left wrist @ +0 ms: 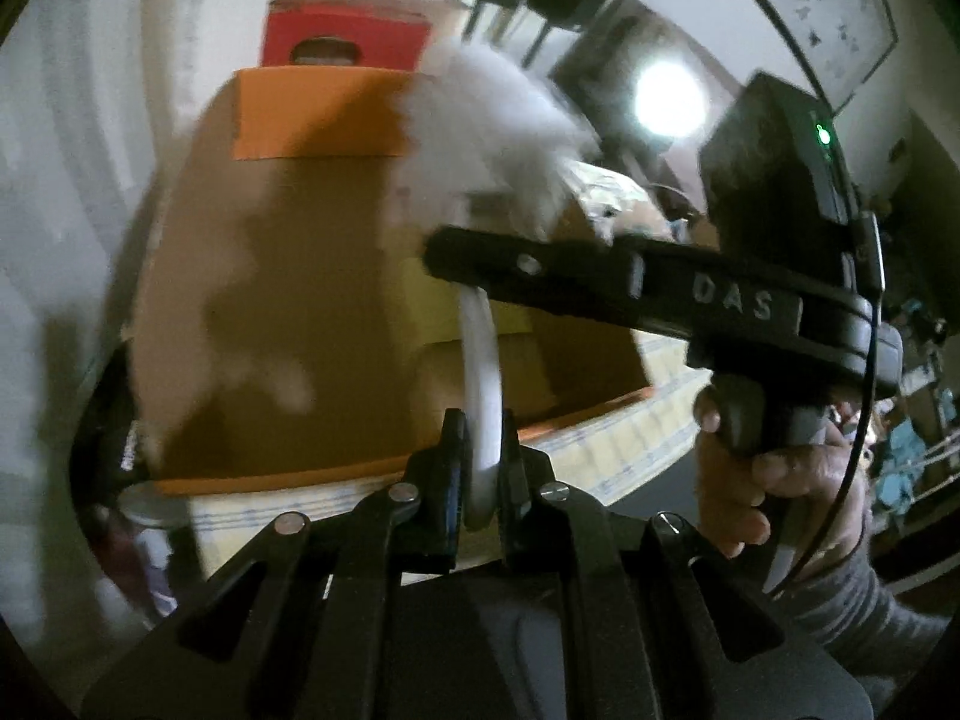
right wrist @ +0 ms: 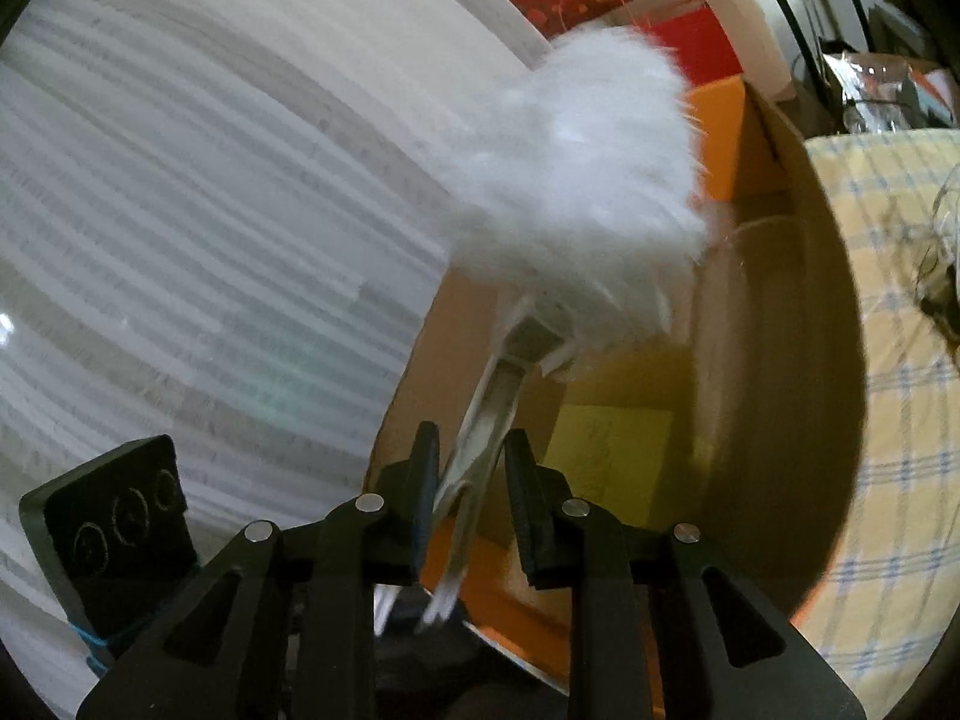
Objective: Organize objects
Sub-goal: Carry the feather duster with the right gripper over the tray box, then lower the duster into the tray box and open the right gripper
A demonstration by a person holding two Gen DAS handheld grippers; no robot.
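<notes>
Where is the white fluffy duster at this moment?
The white fluffy duster is held above the open cardboard box; in both wrist views the left gripper and right gripper clamp its white handle.

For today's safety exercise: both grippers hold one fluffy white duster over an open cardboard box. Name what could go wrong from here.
1. The left gripper pinches only the thin curved handle; it could slip or twist out.
2. The right gripper holds the white duster near its fluffy head; uneven pulling between the hands might bend the handle.
3. The wide head could catch on the cardboard box wall.
</notes>
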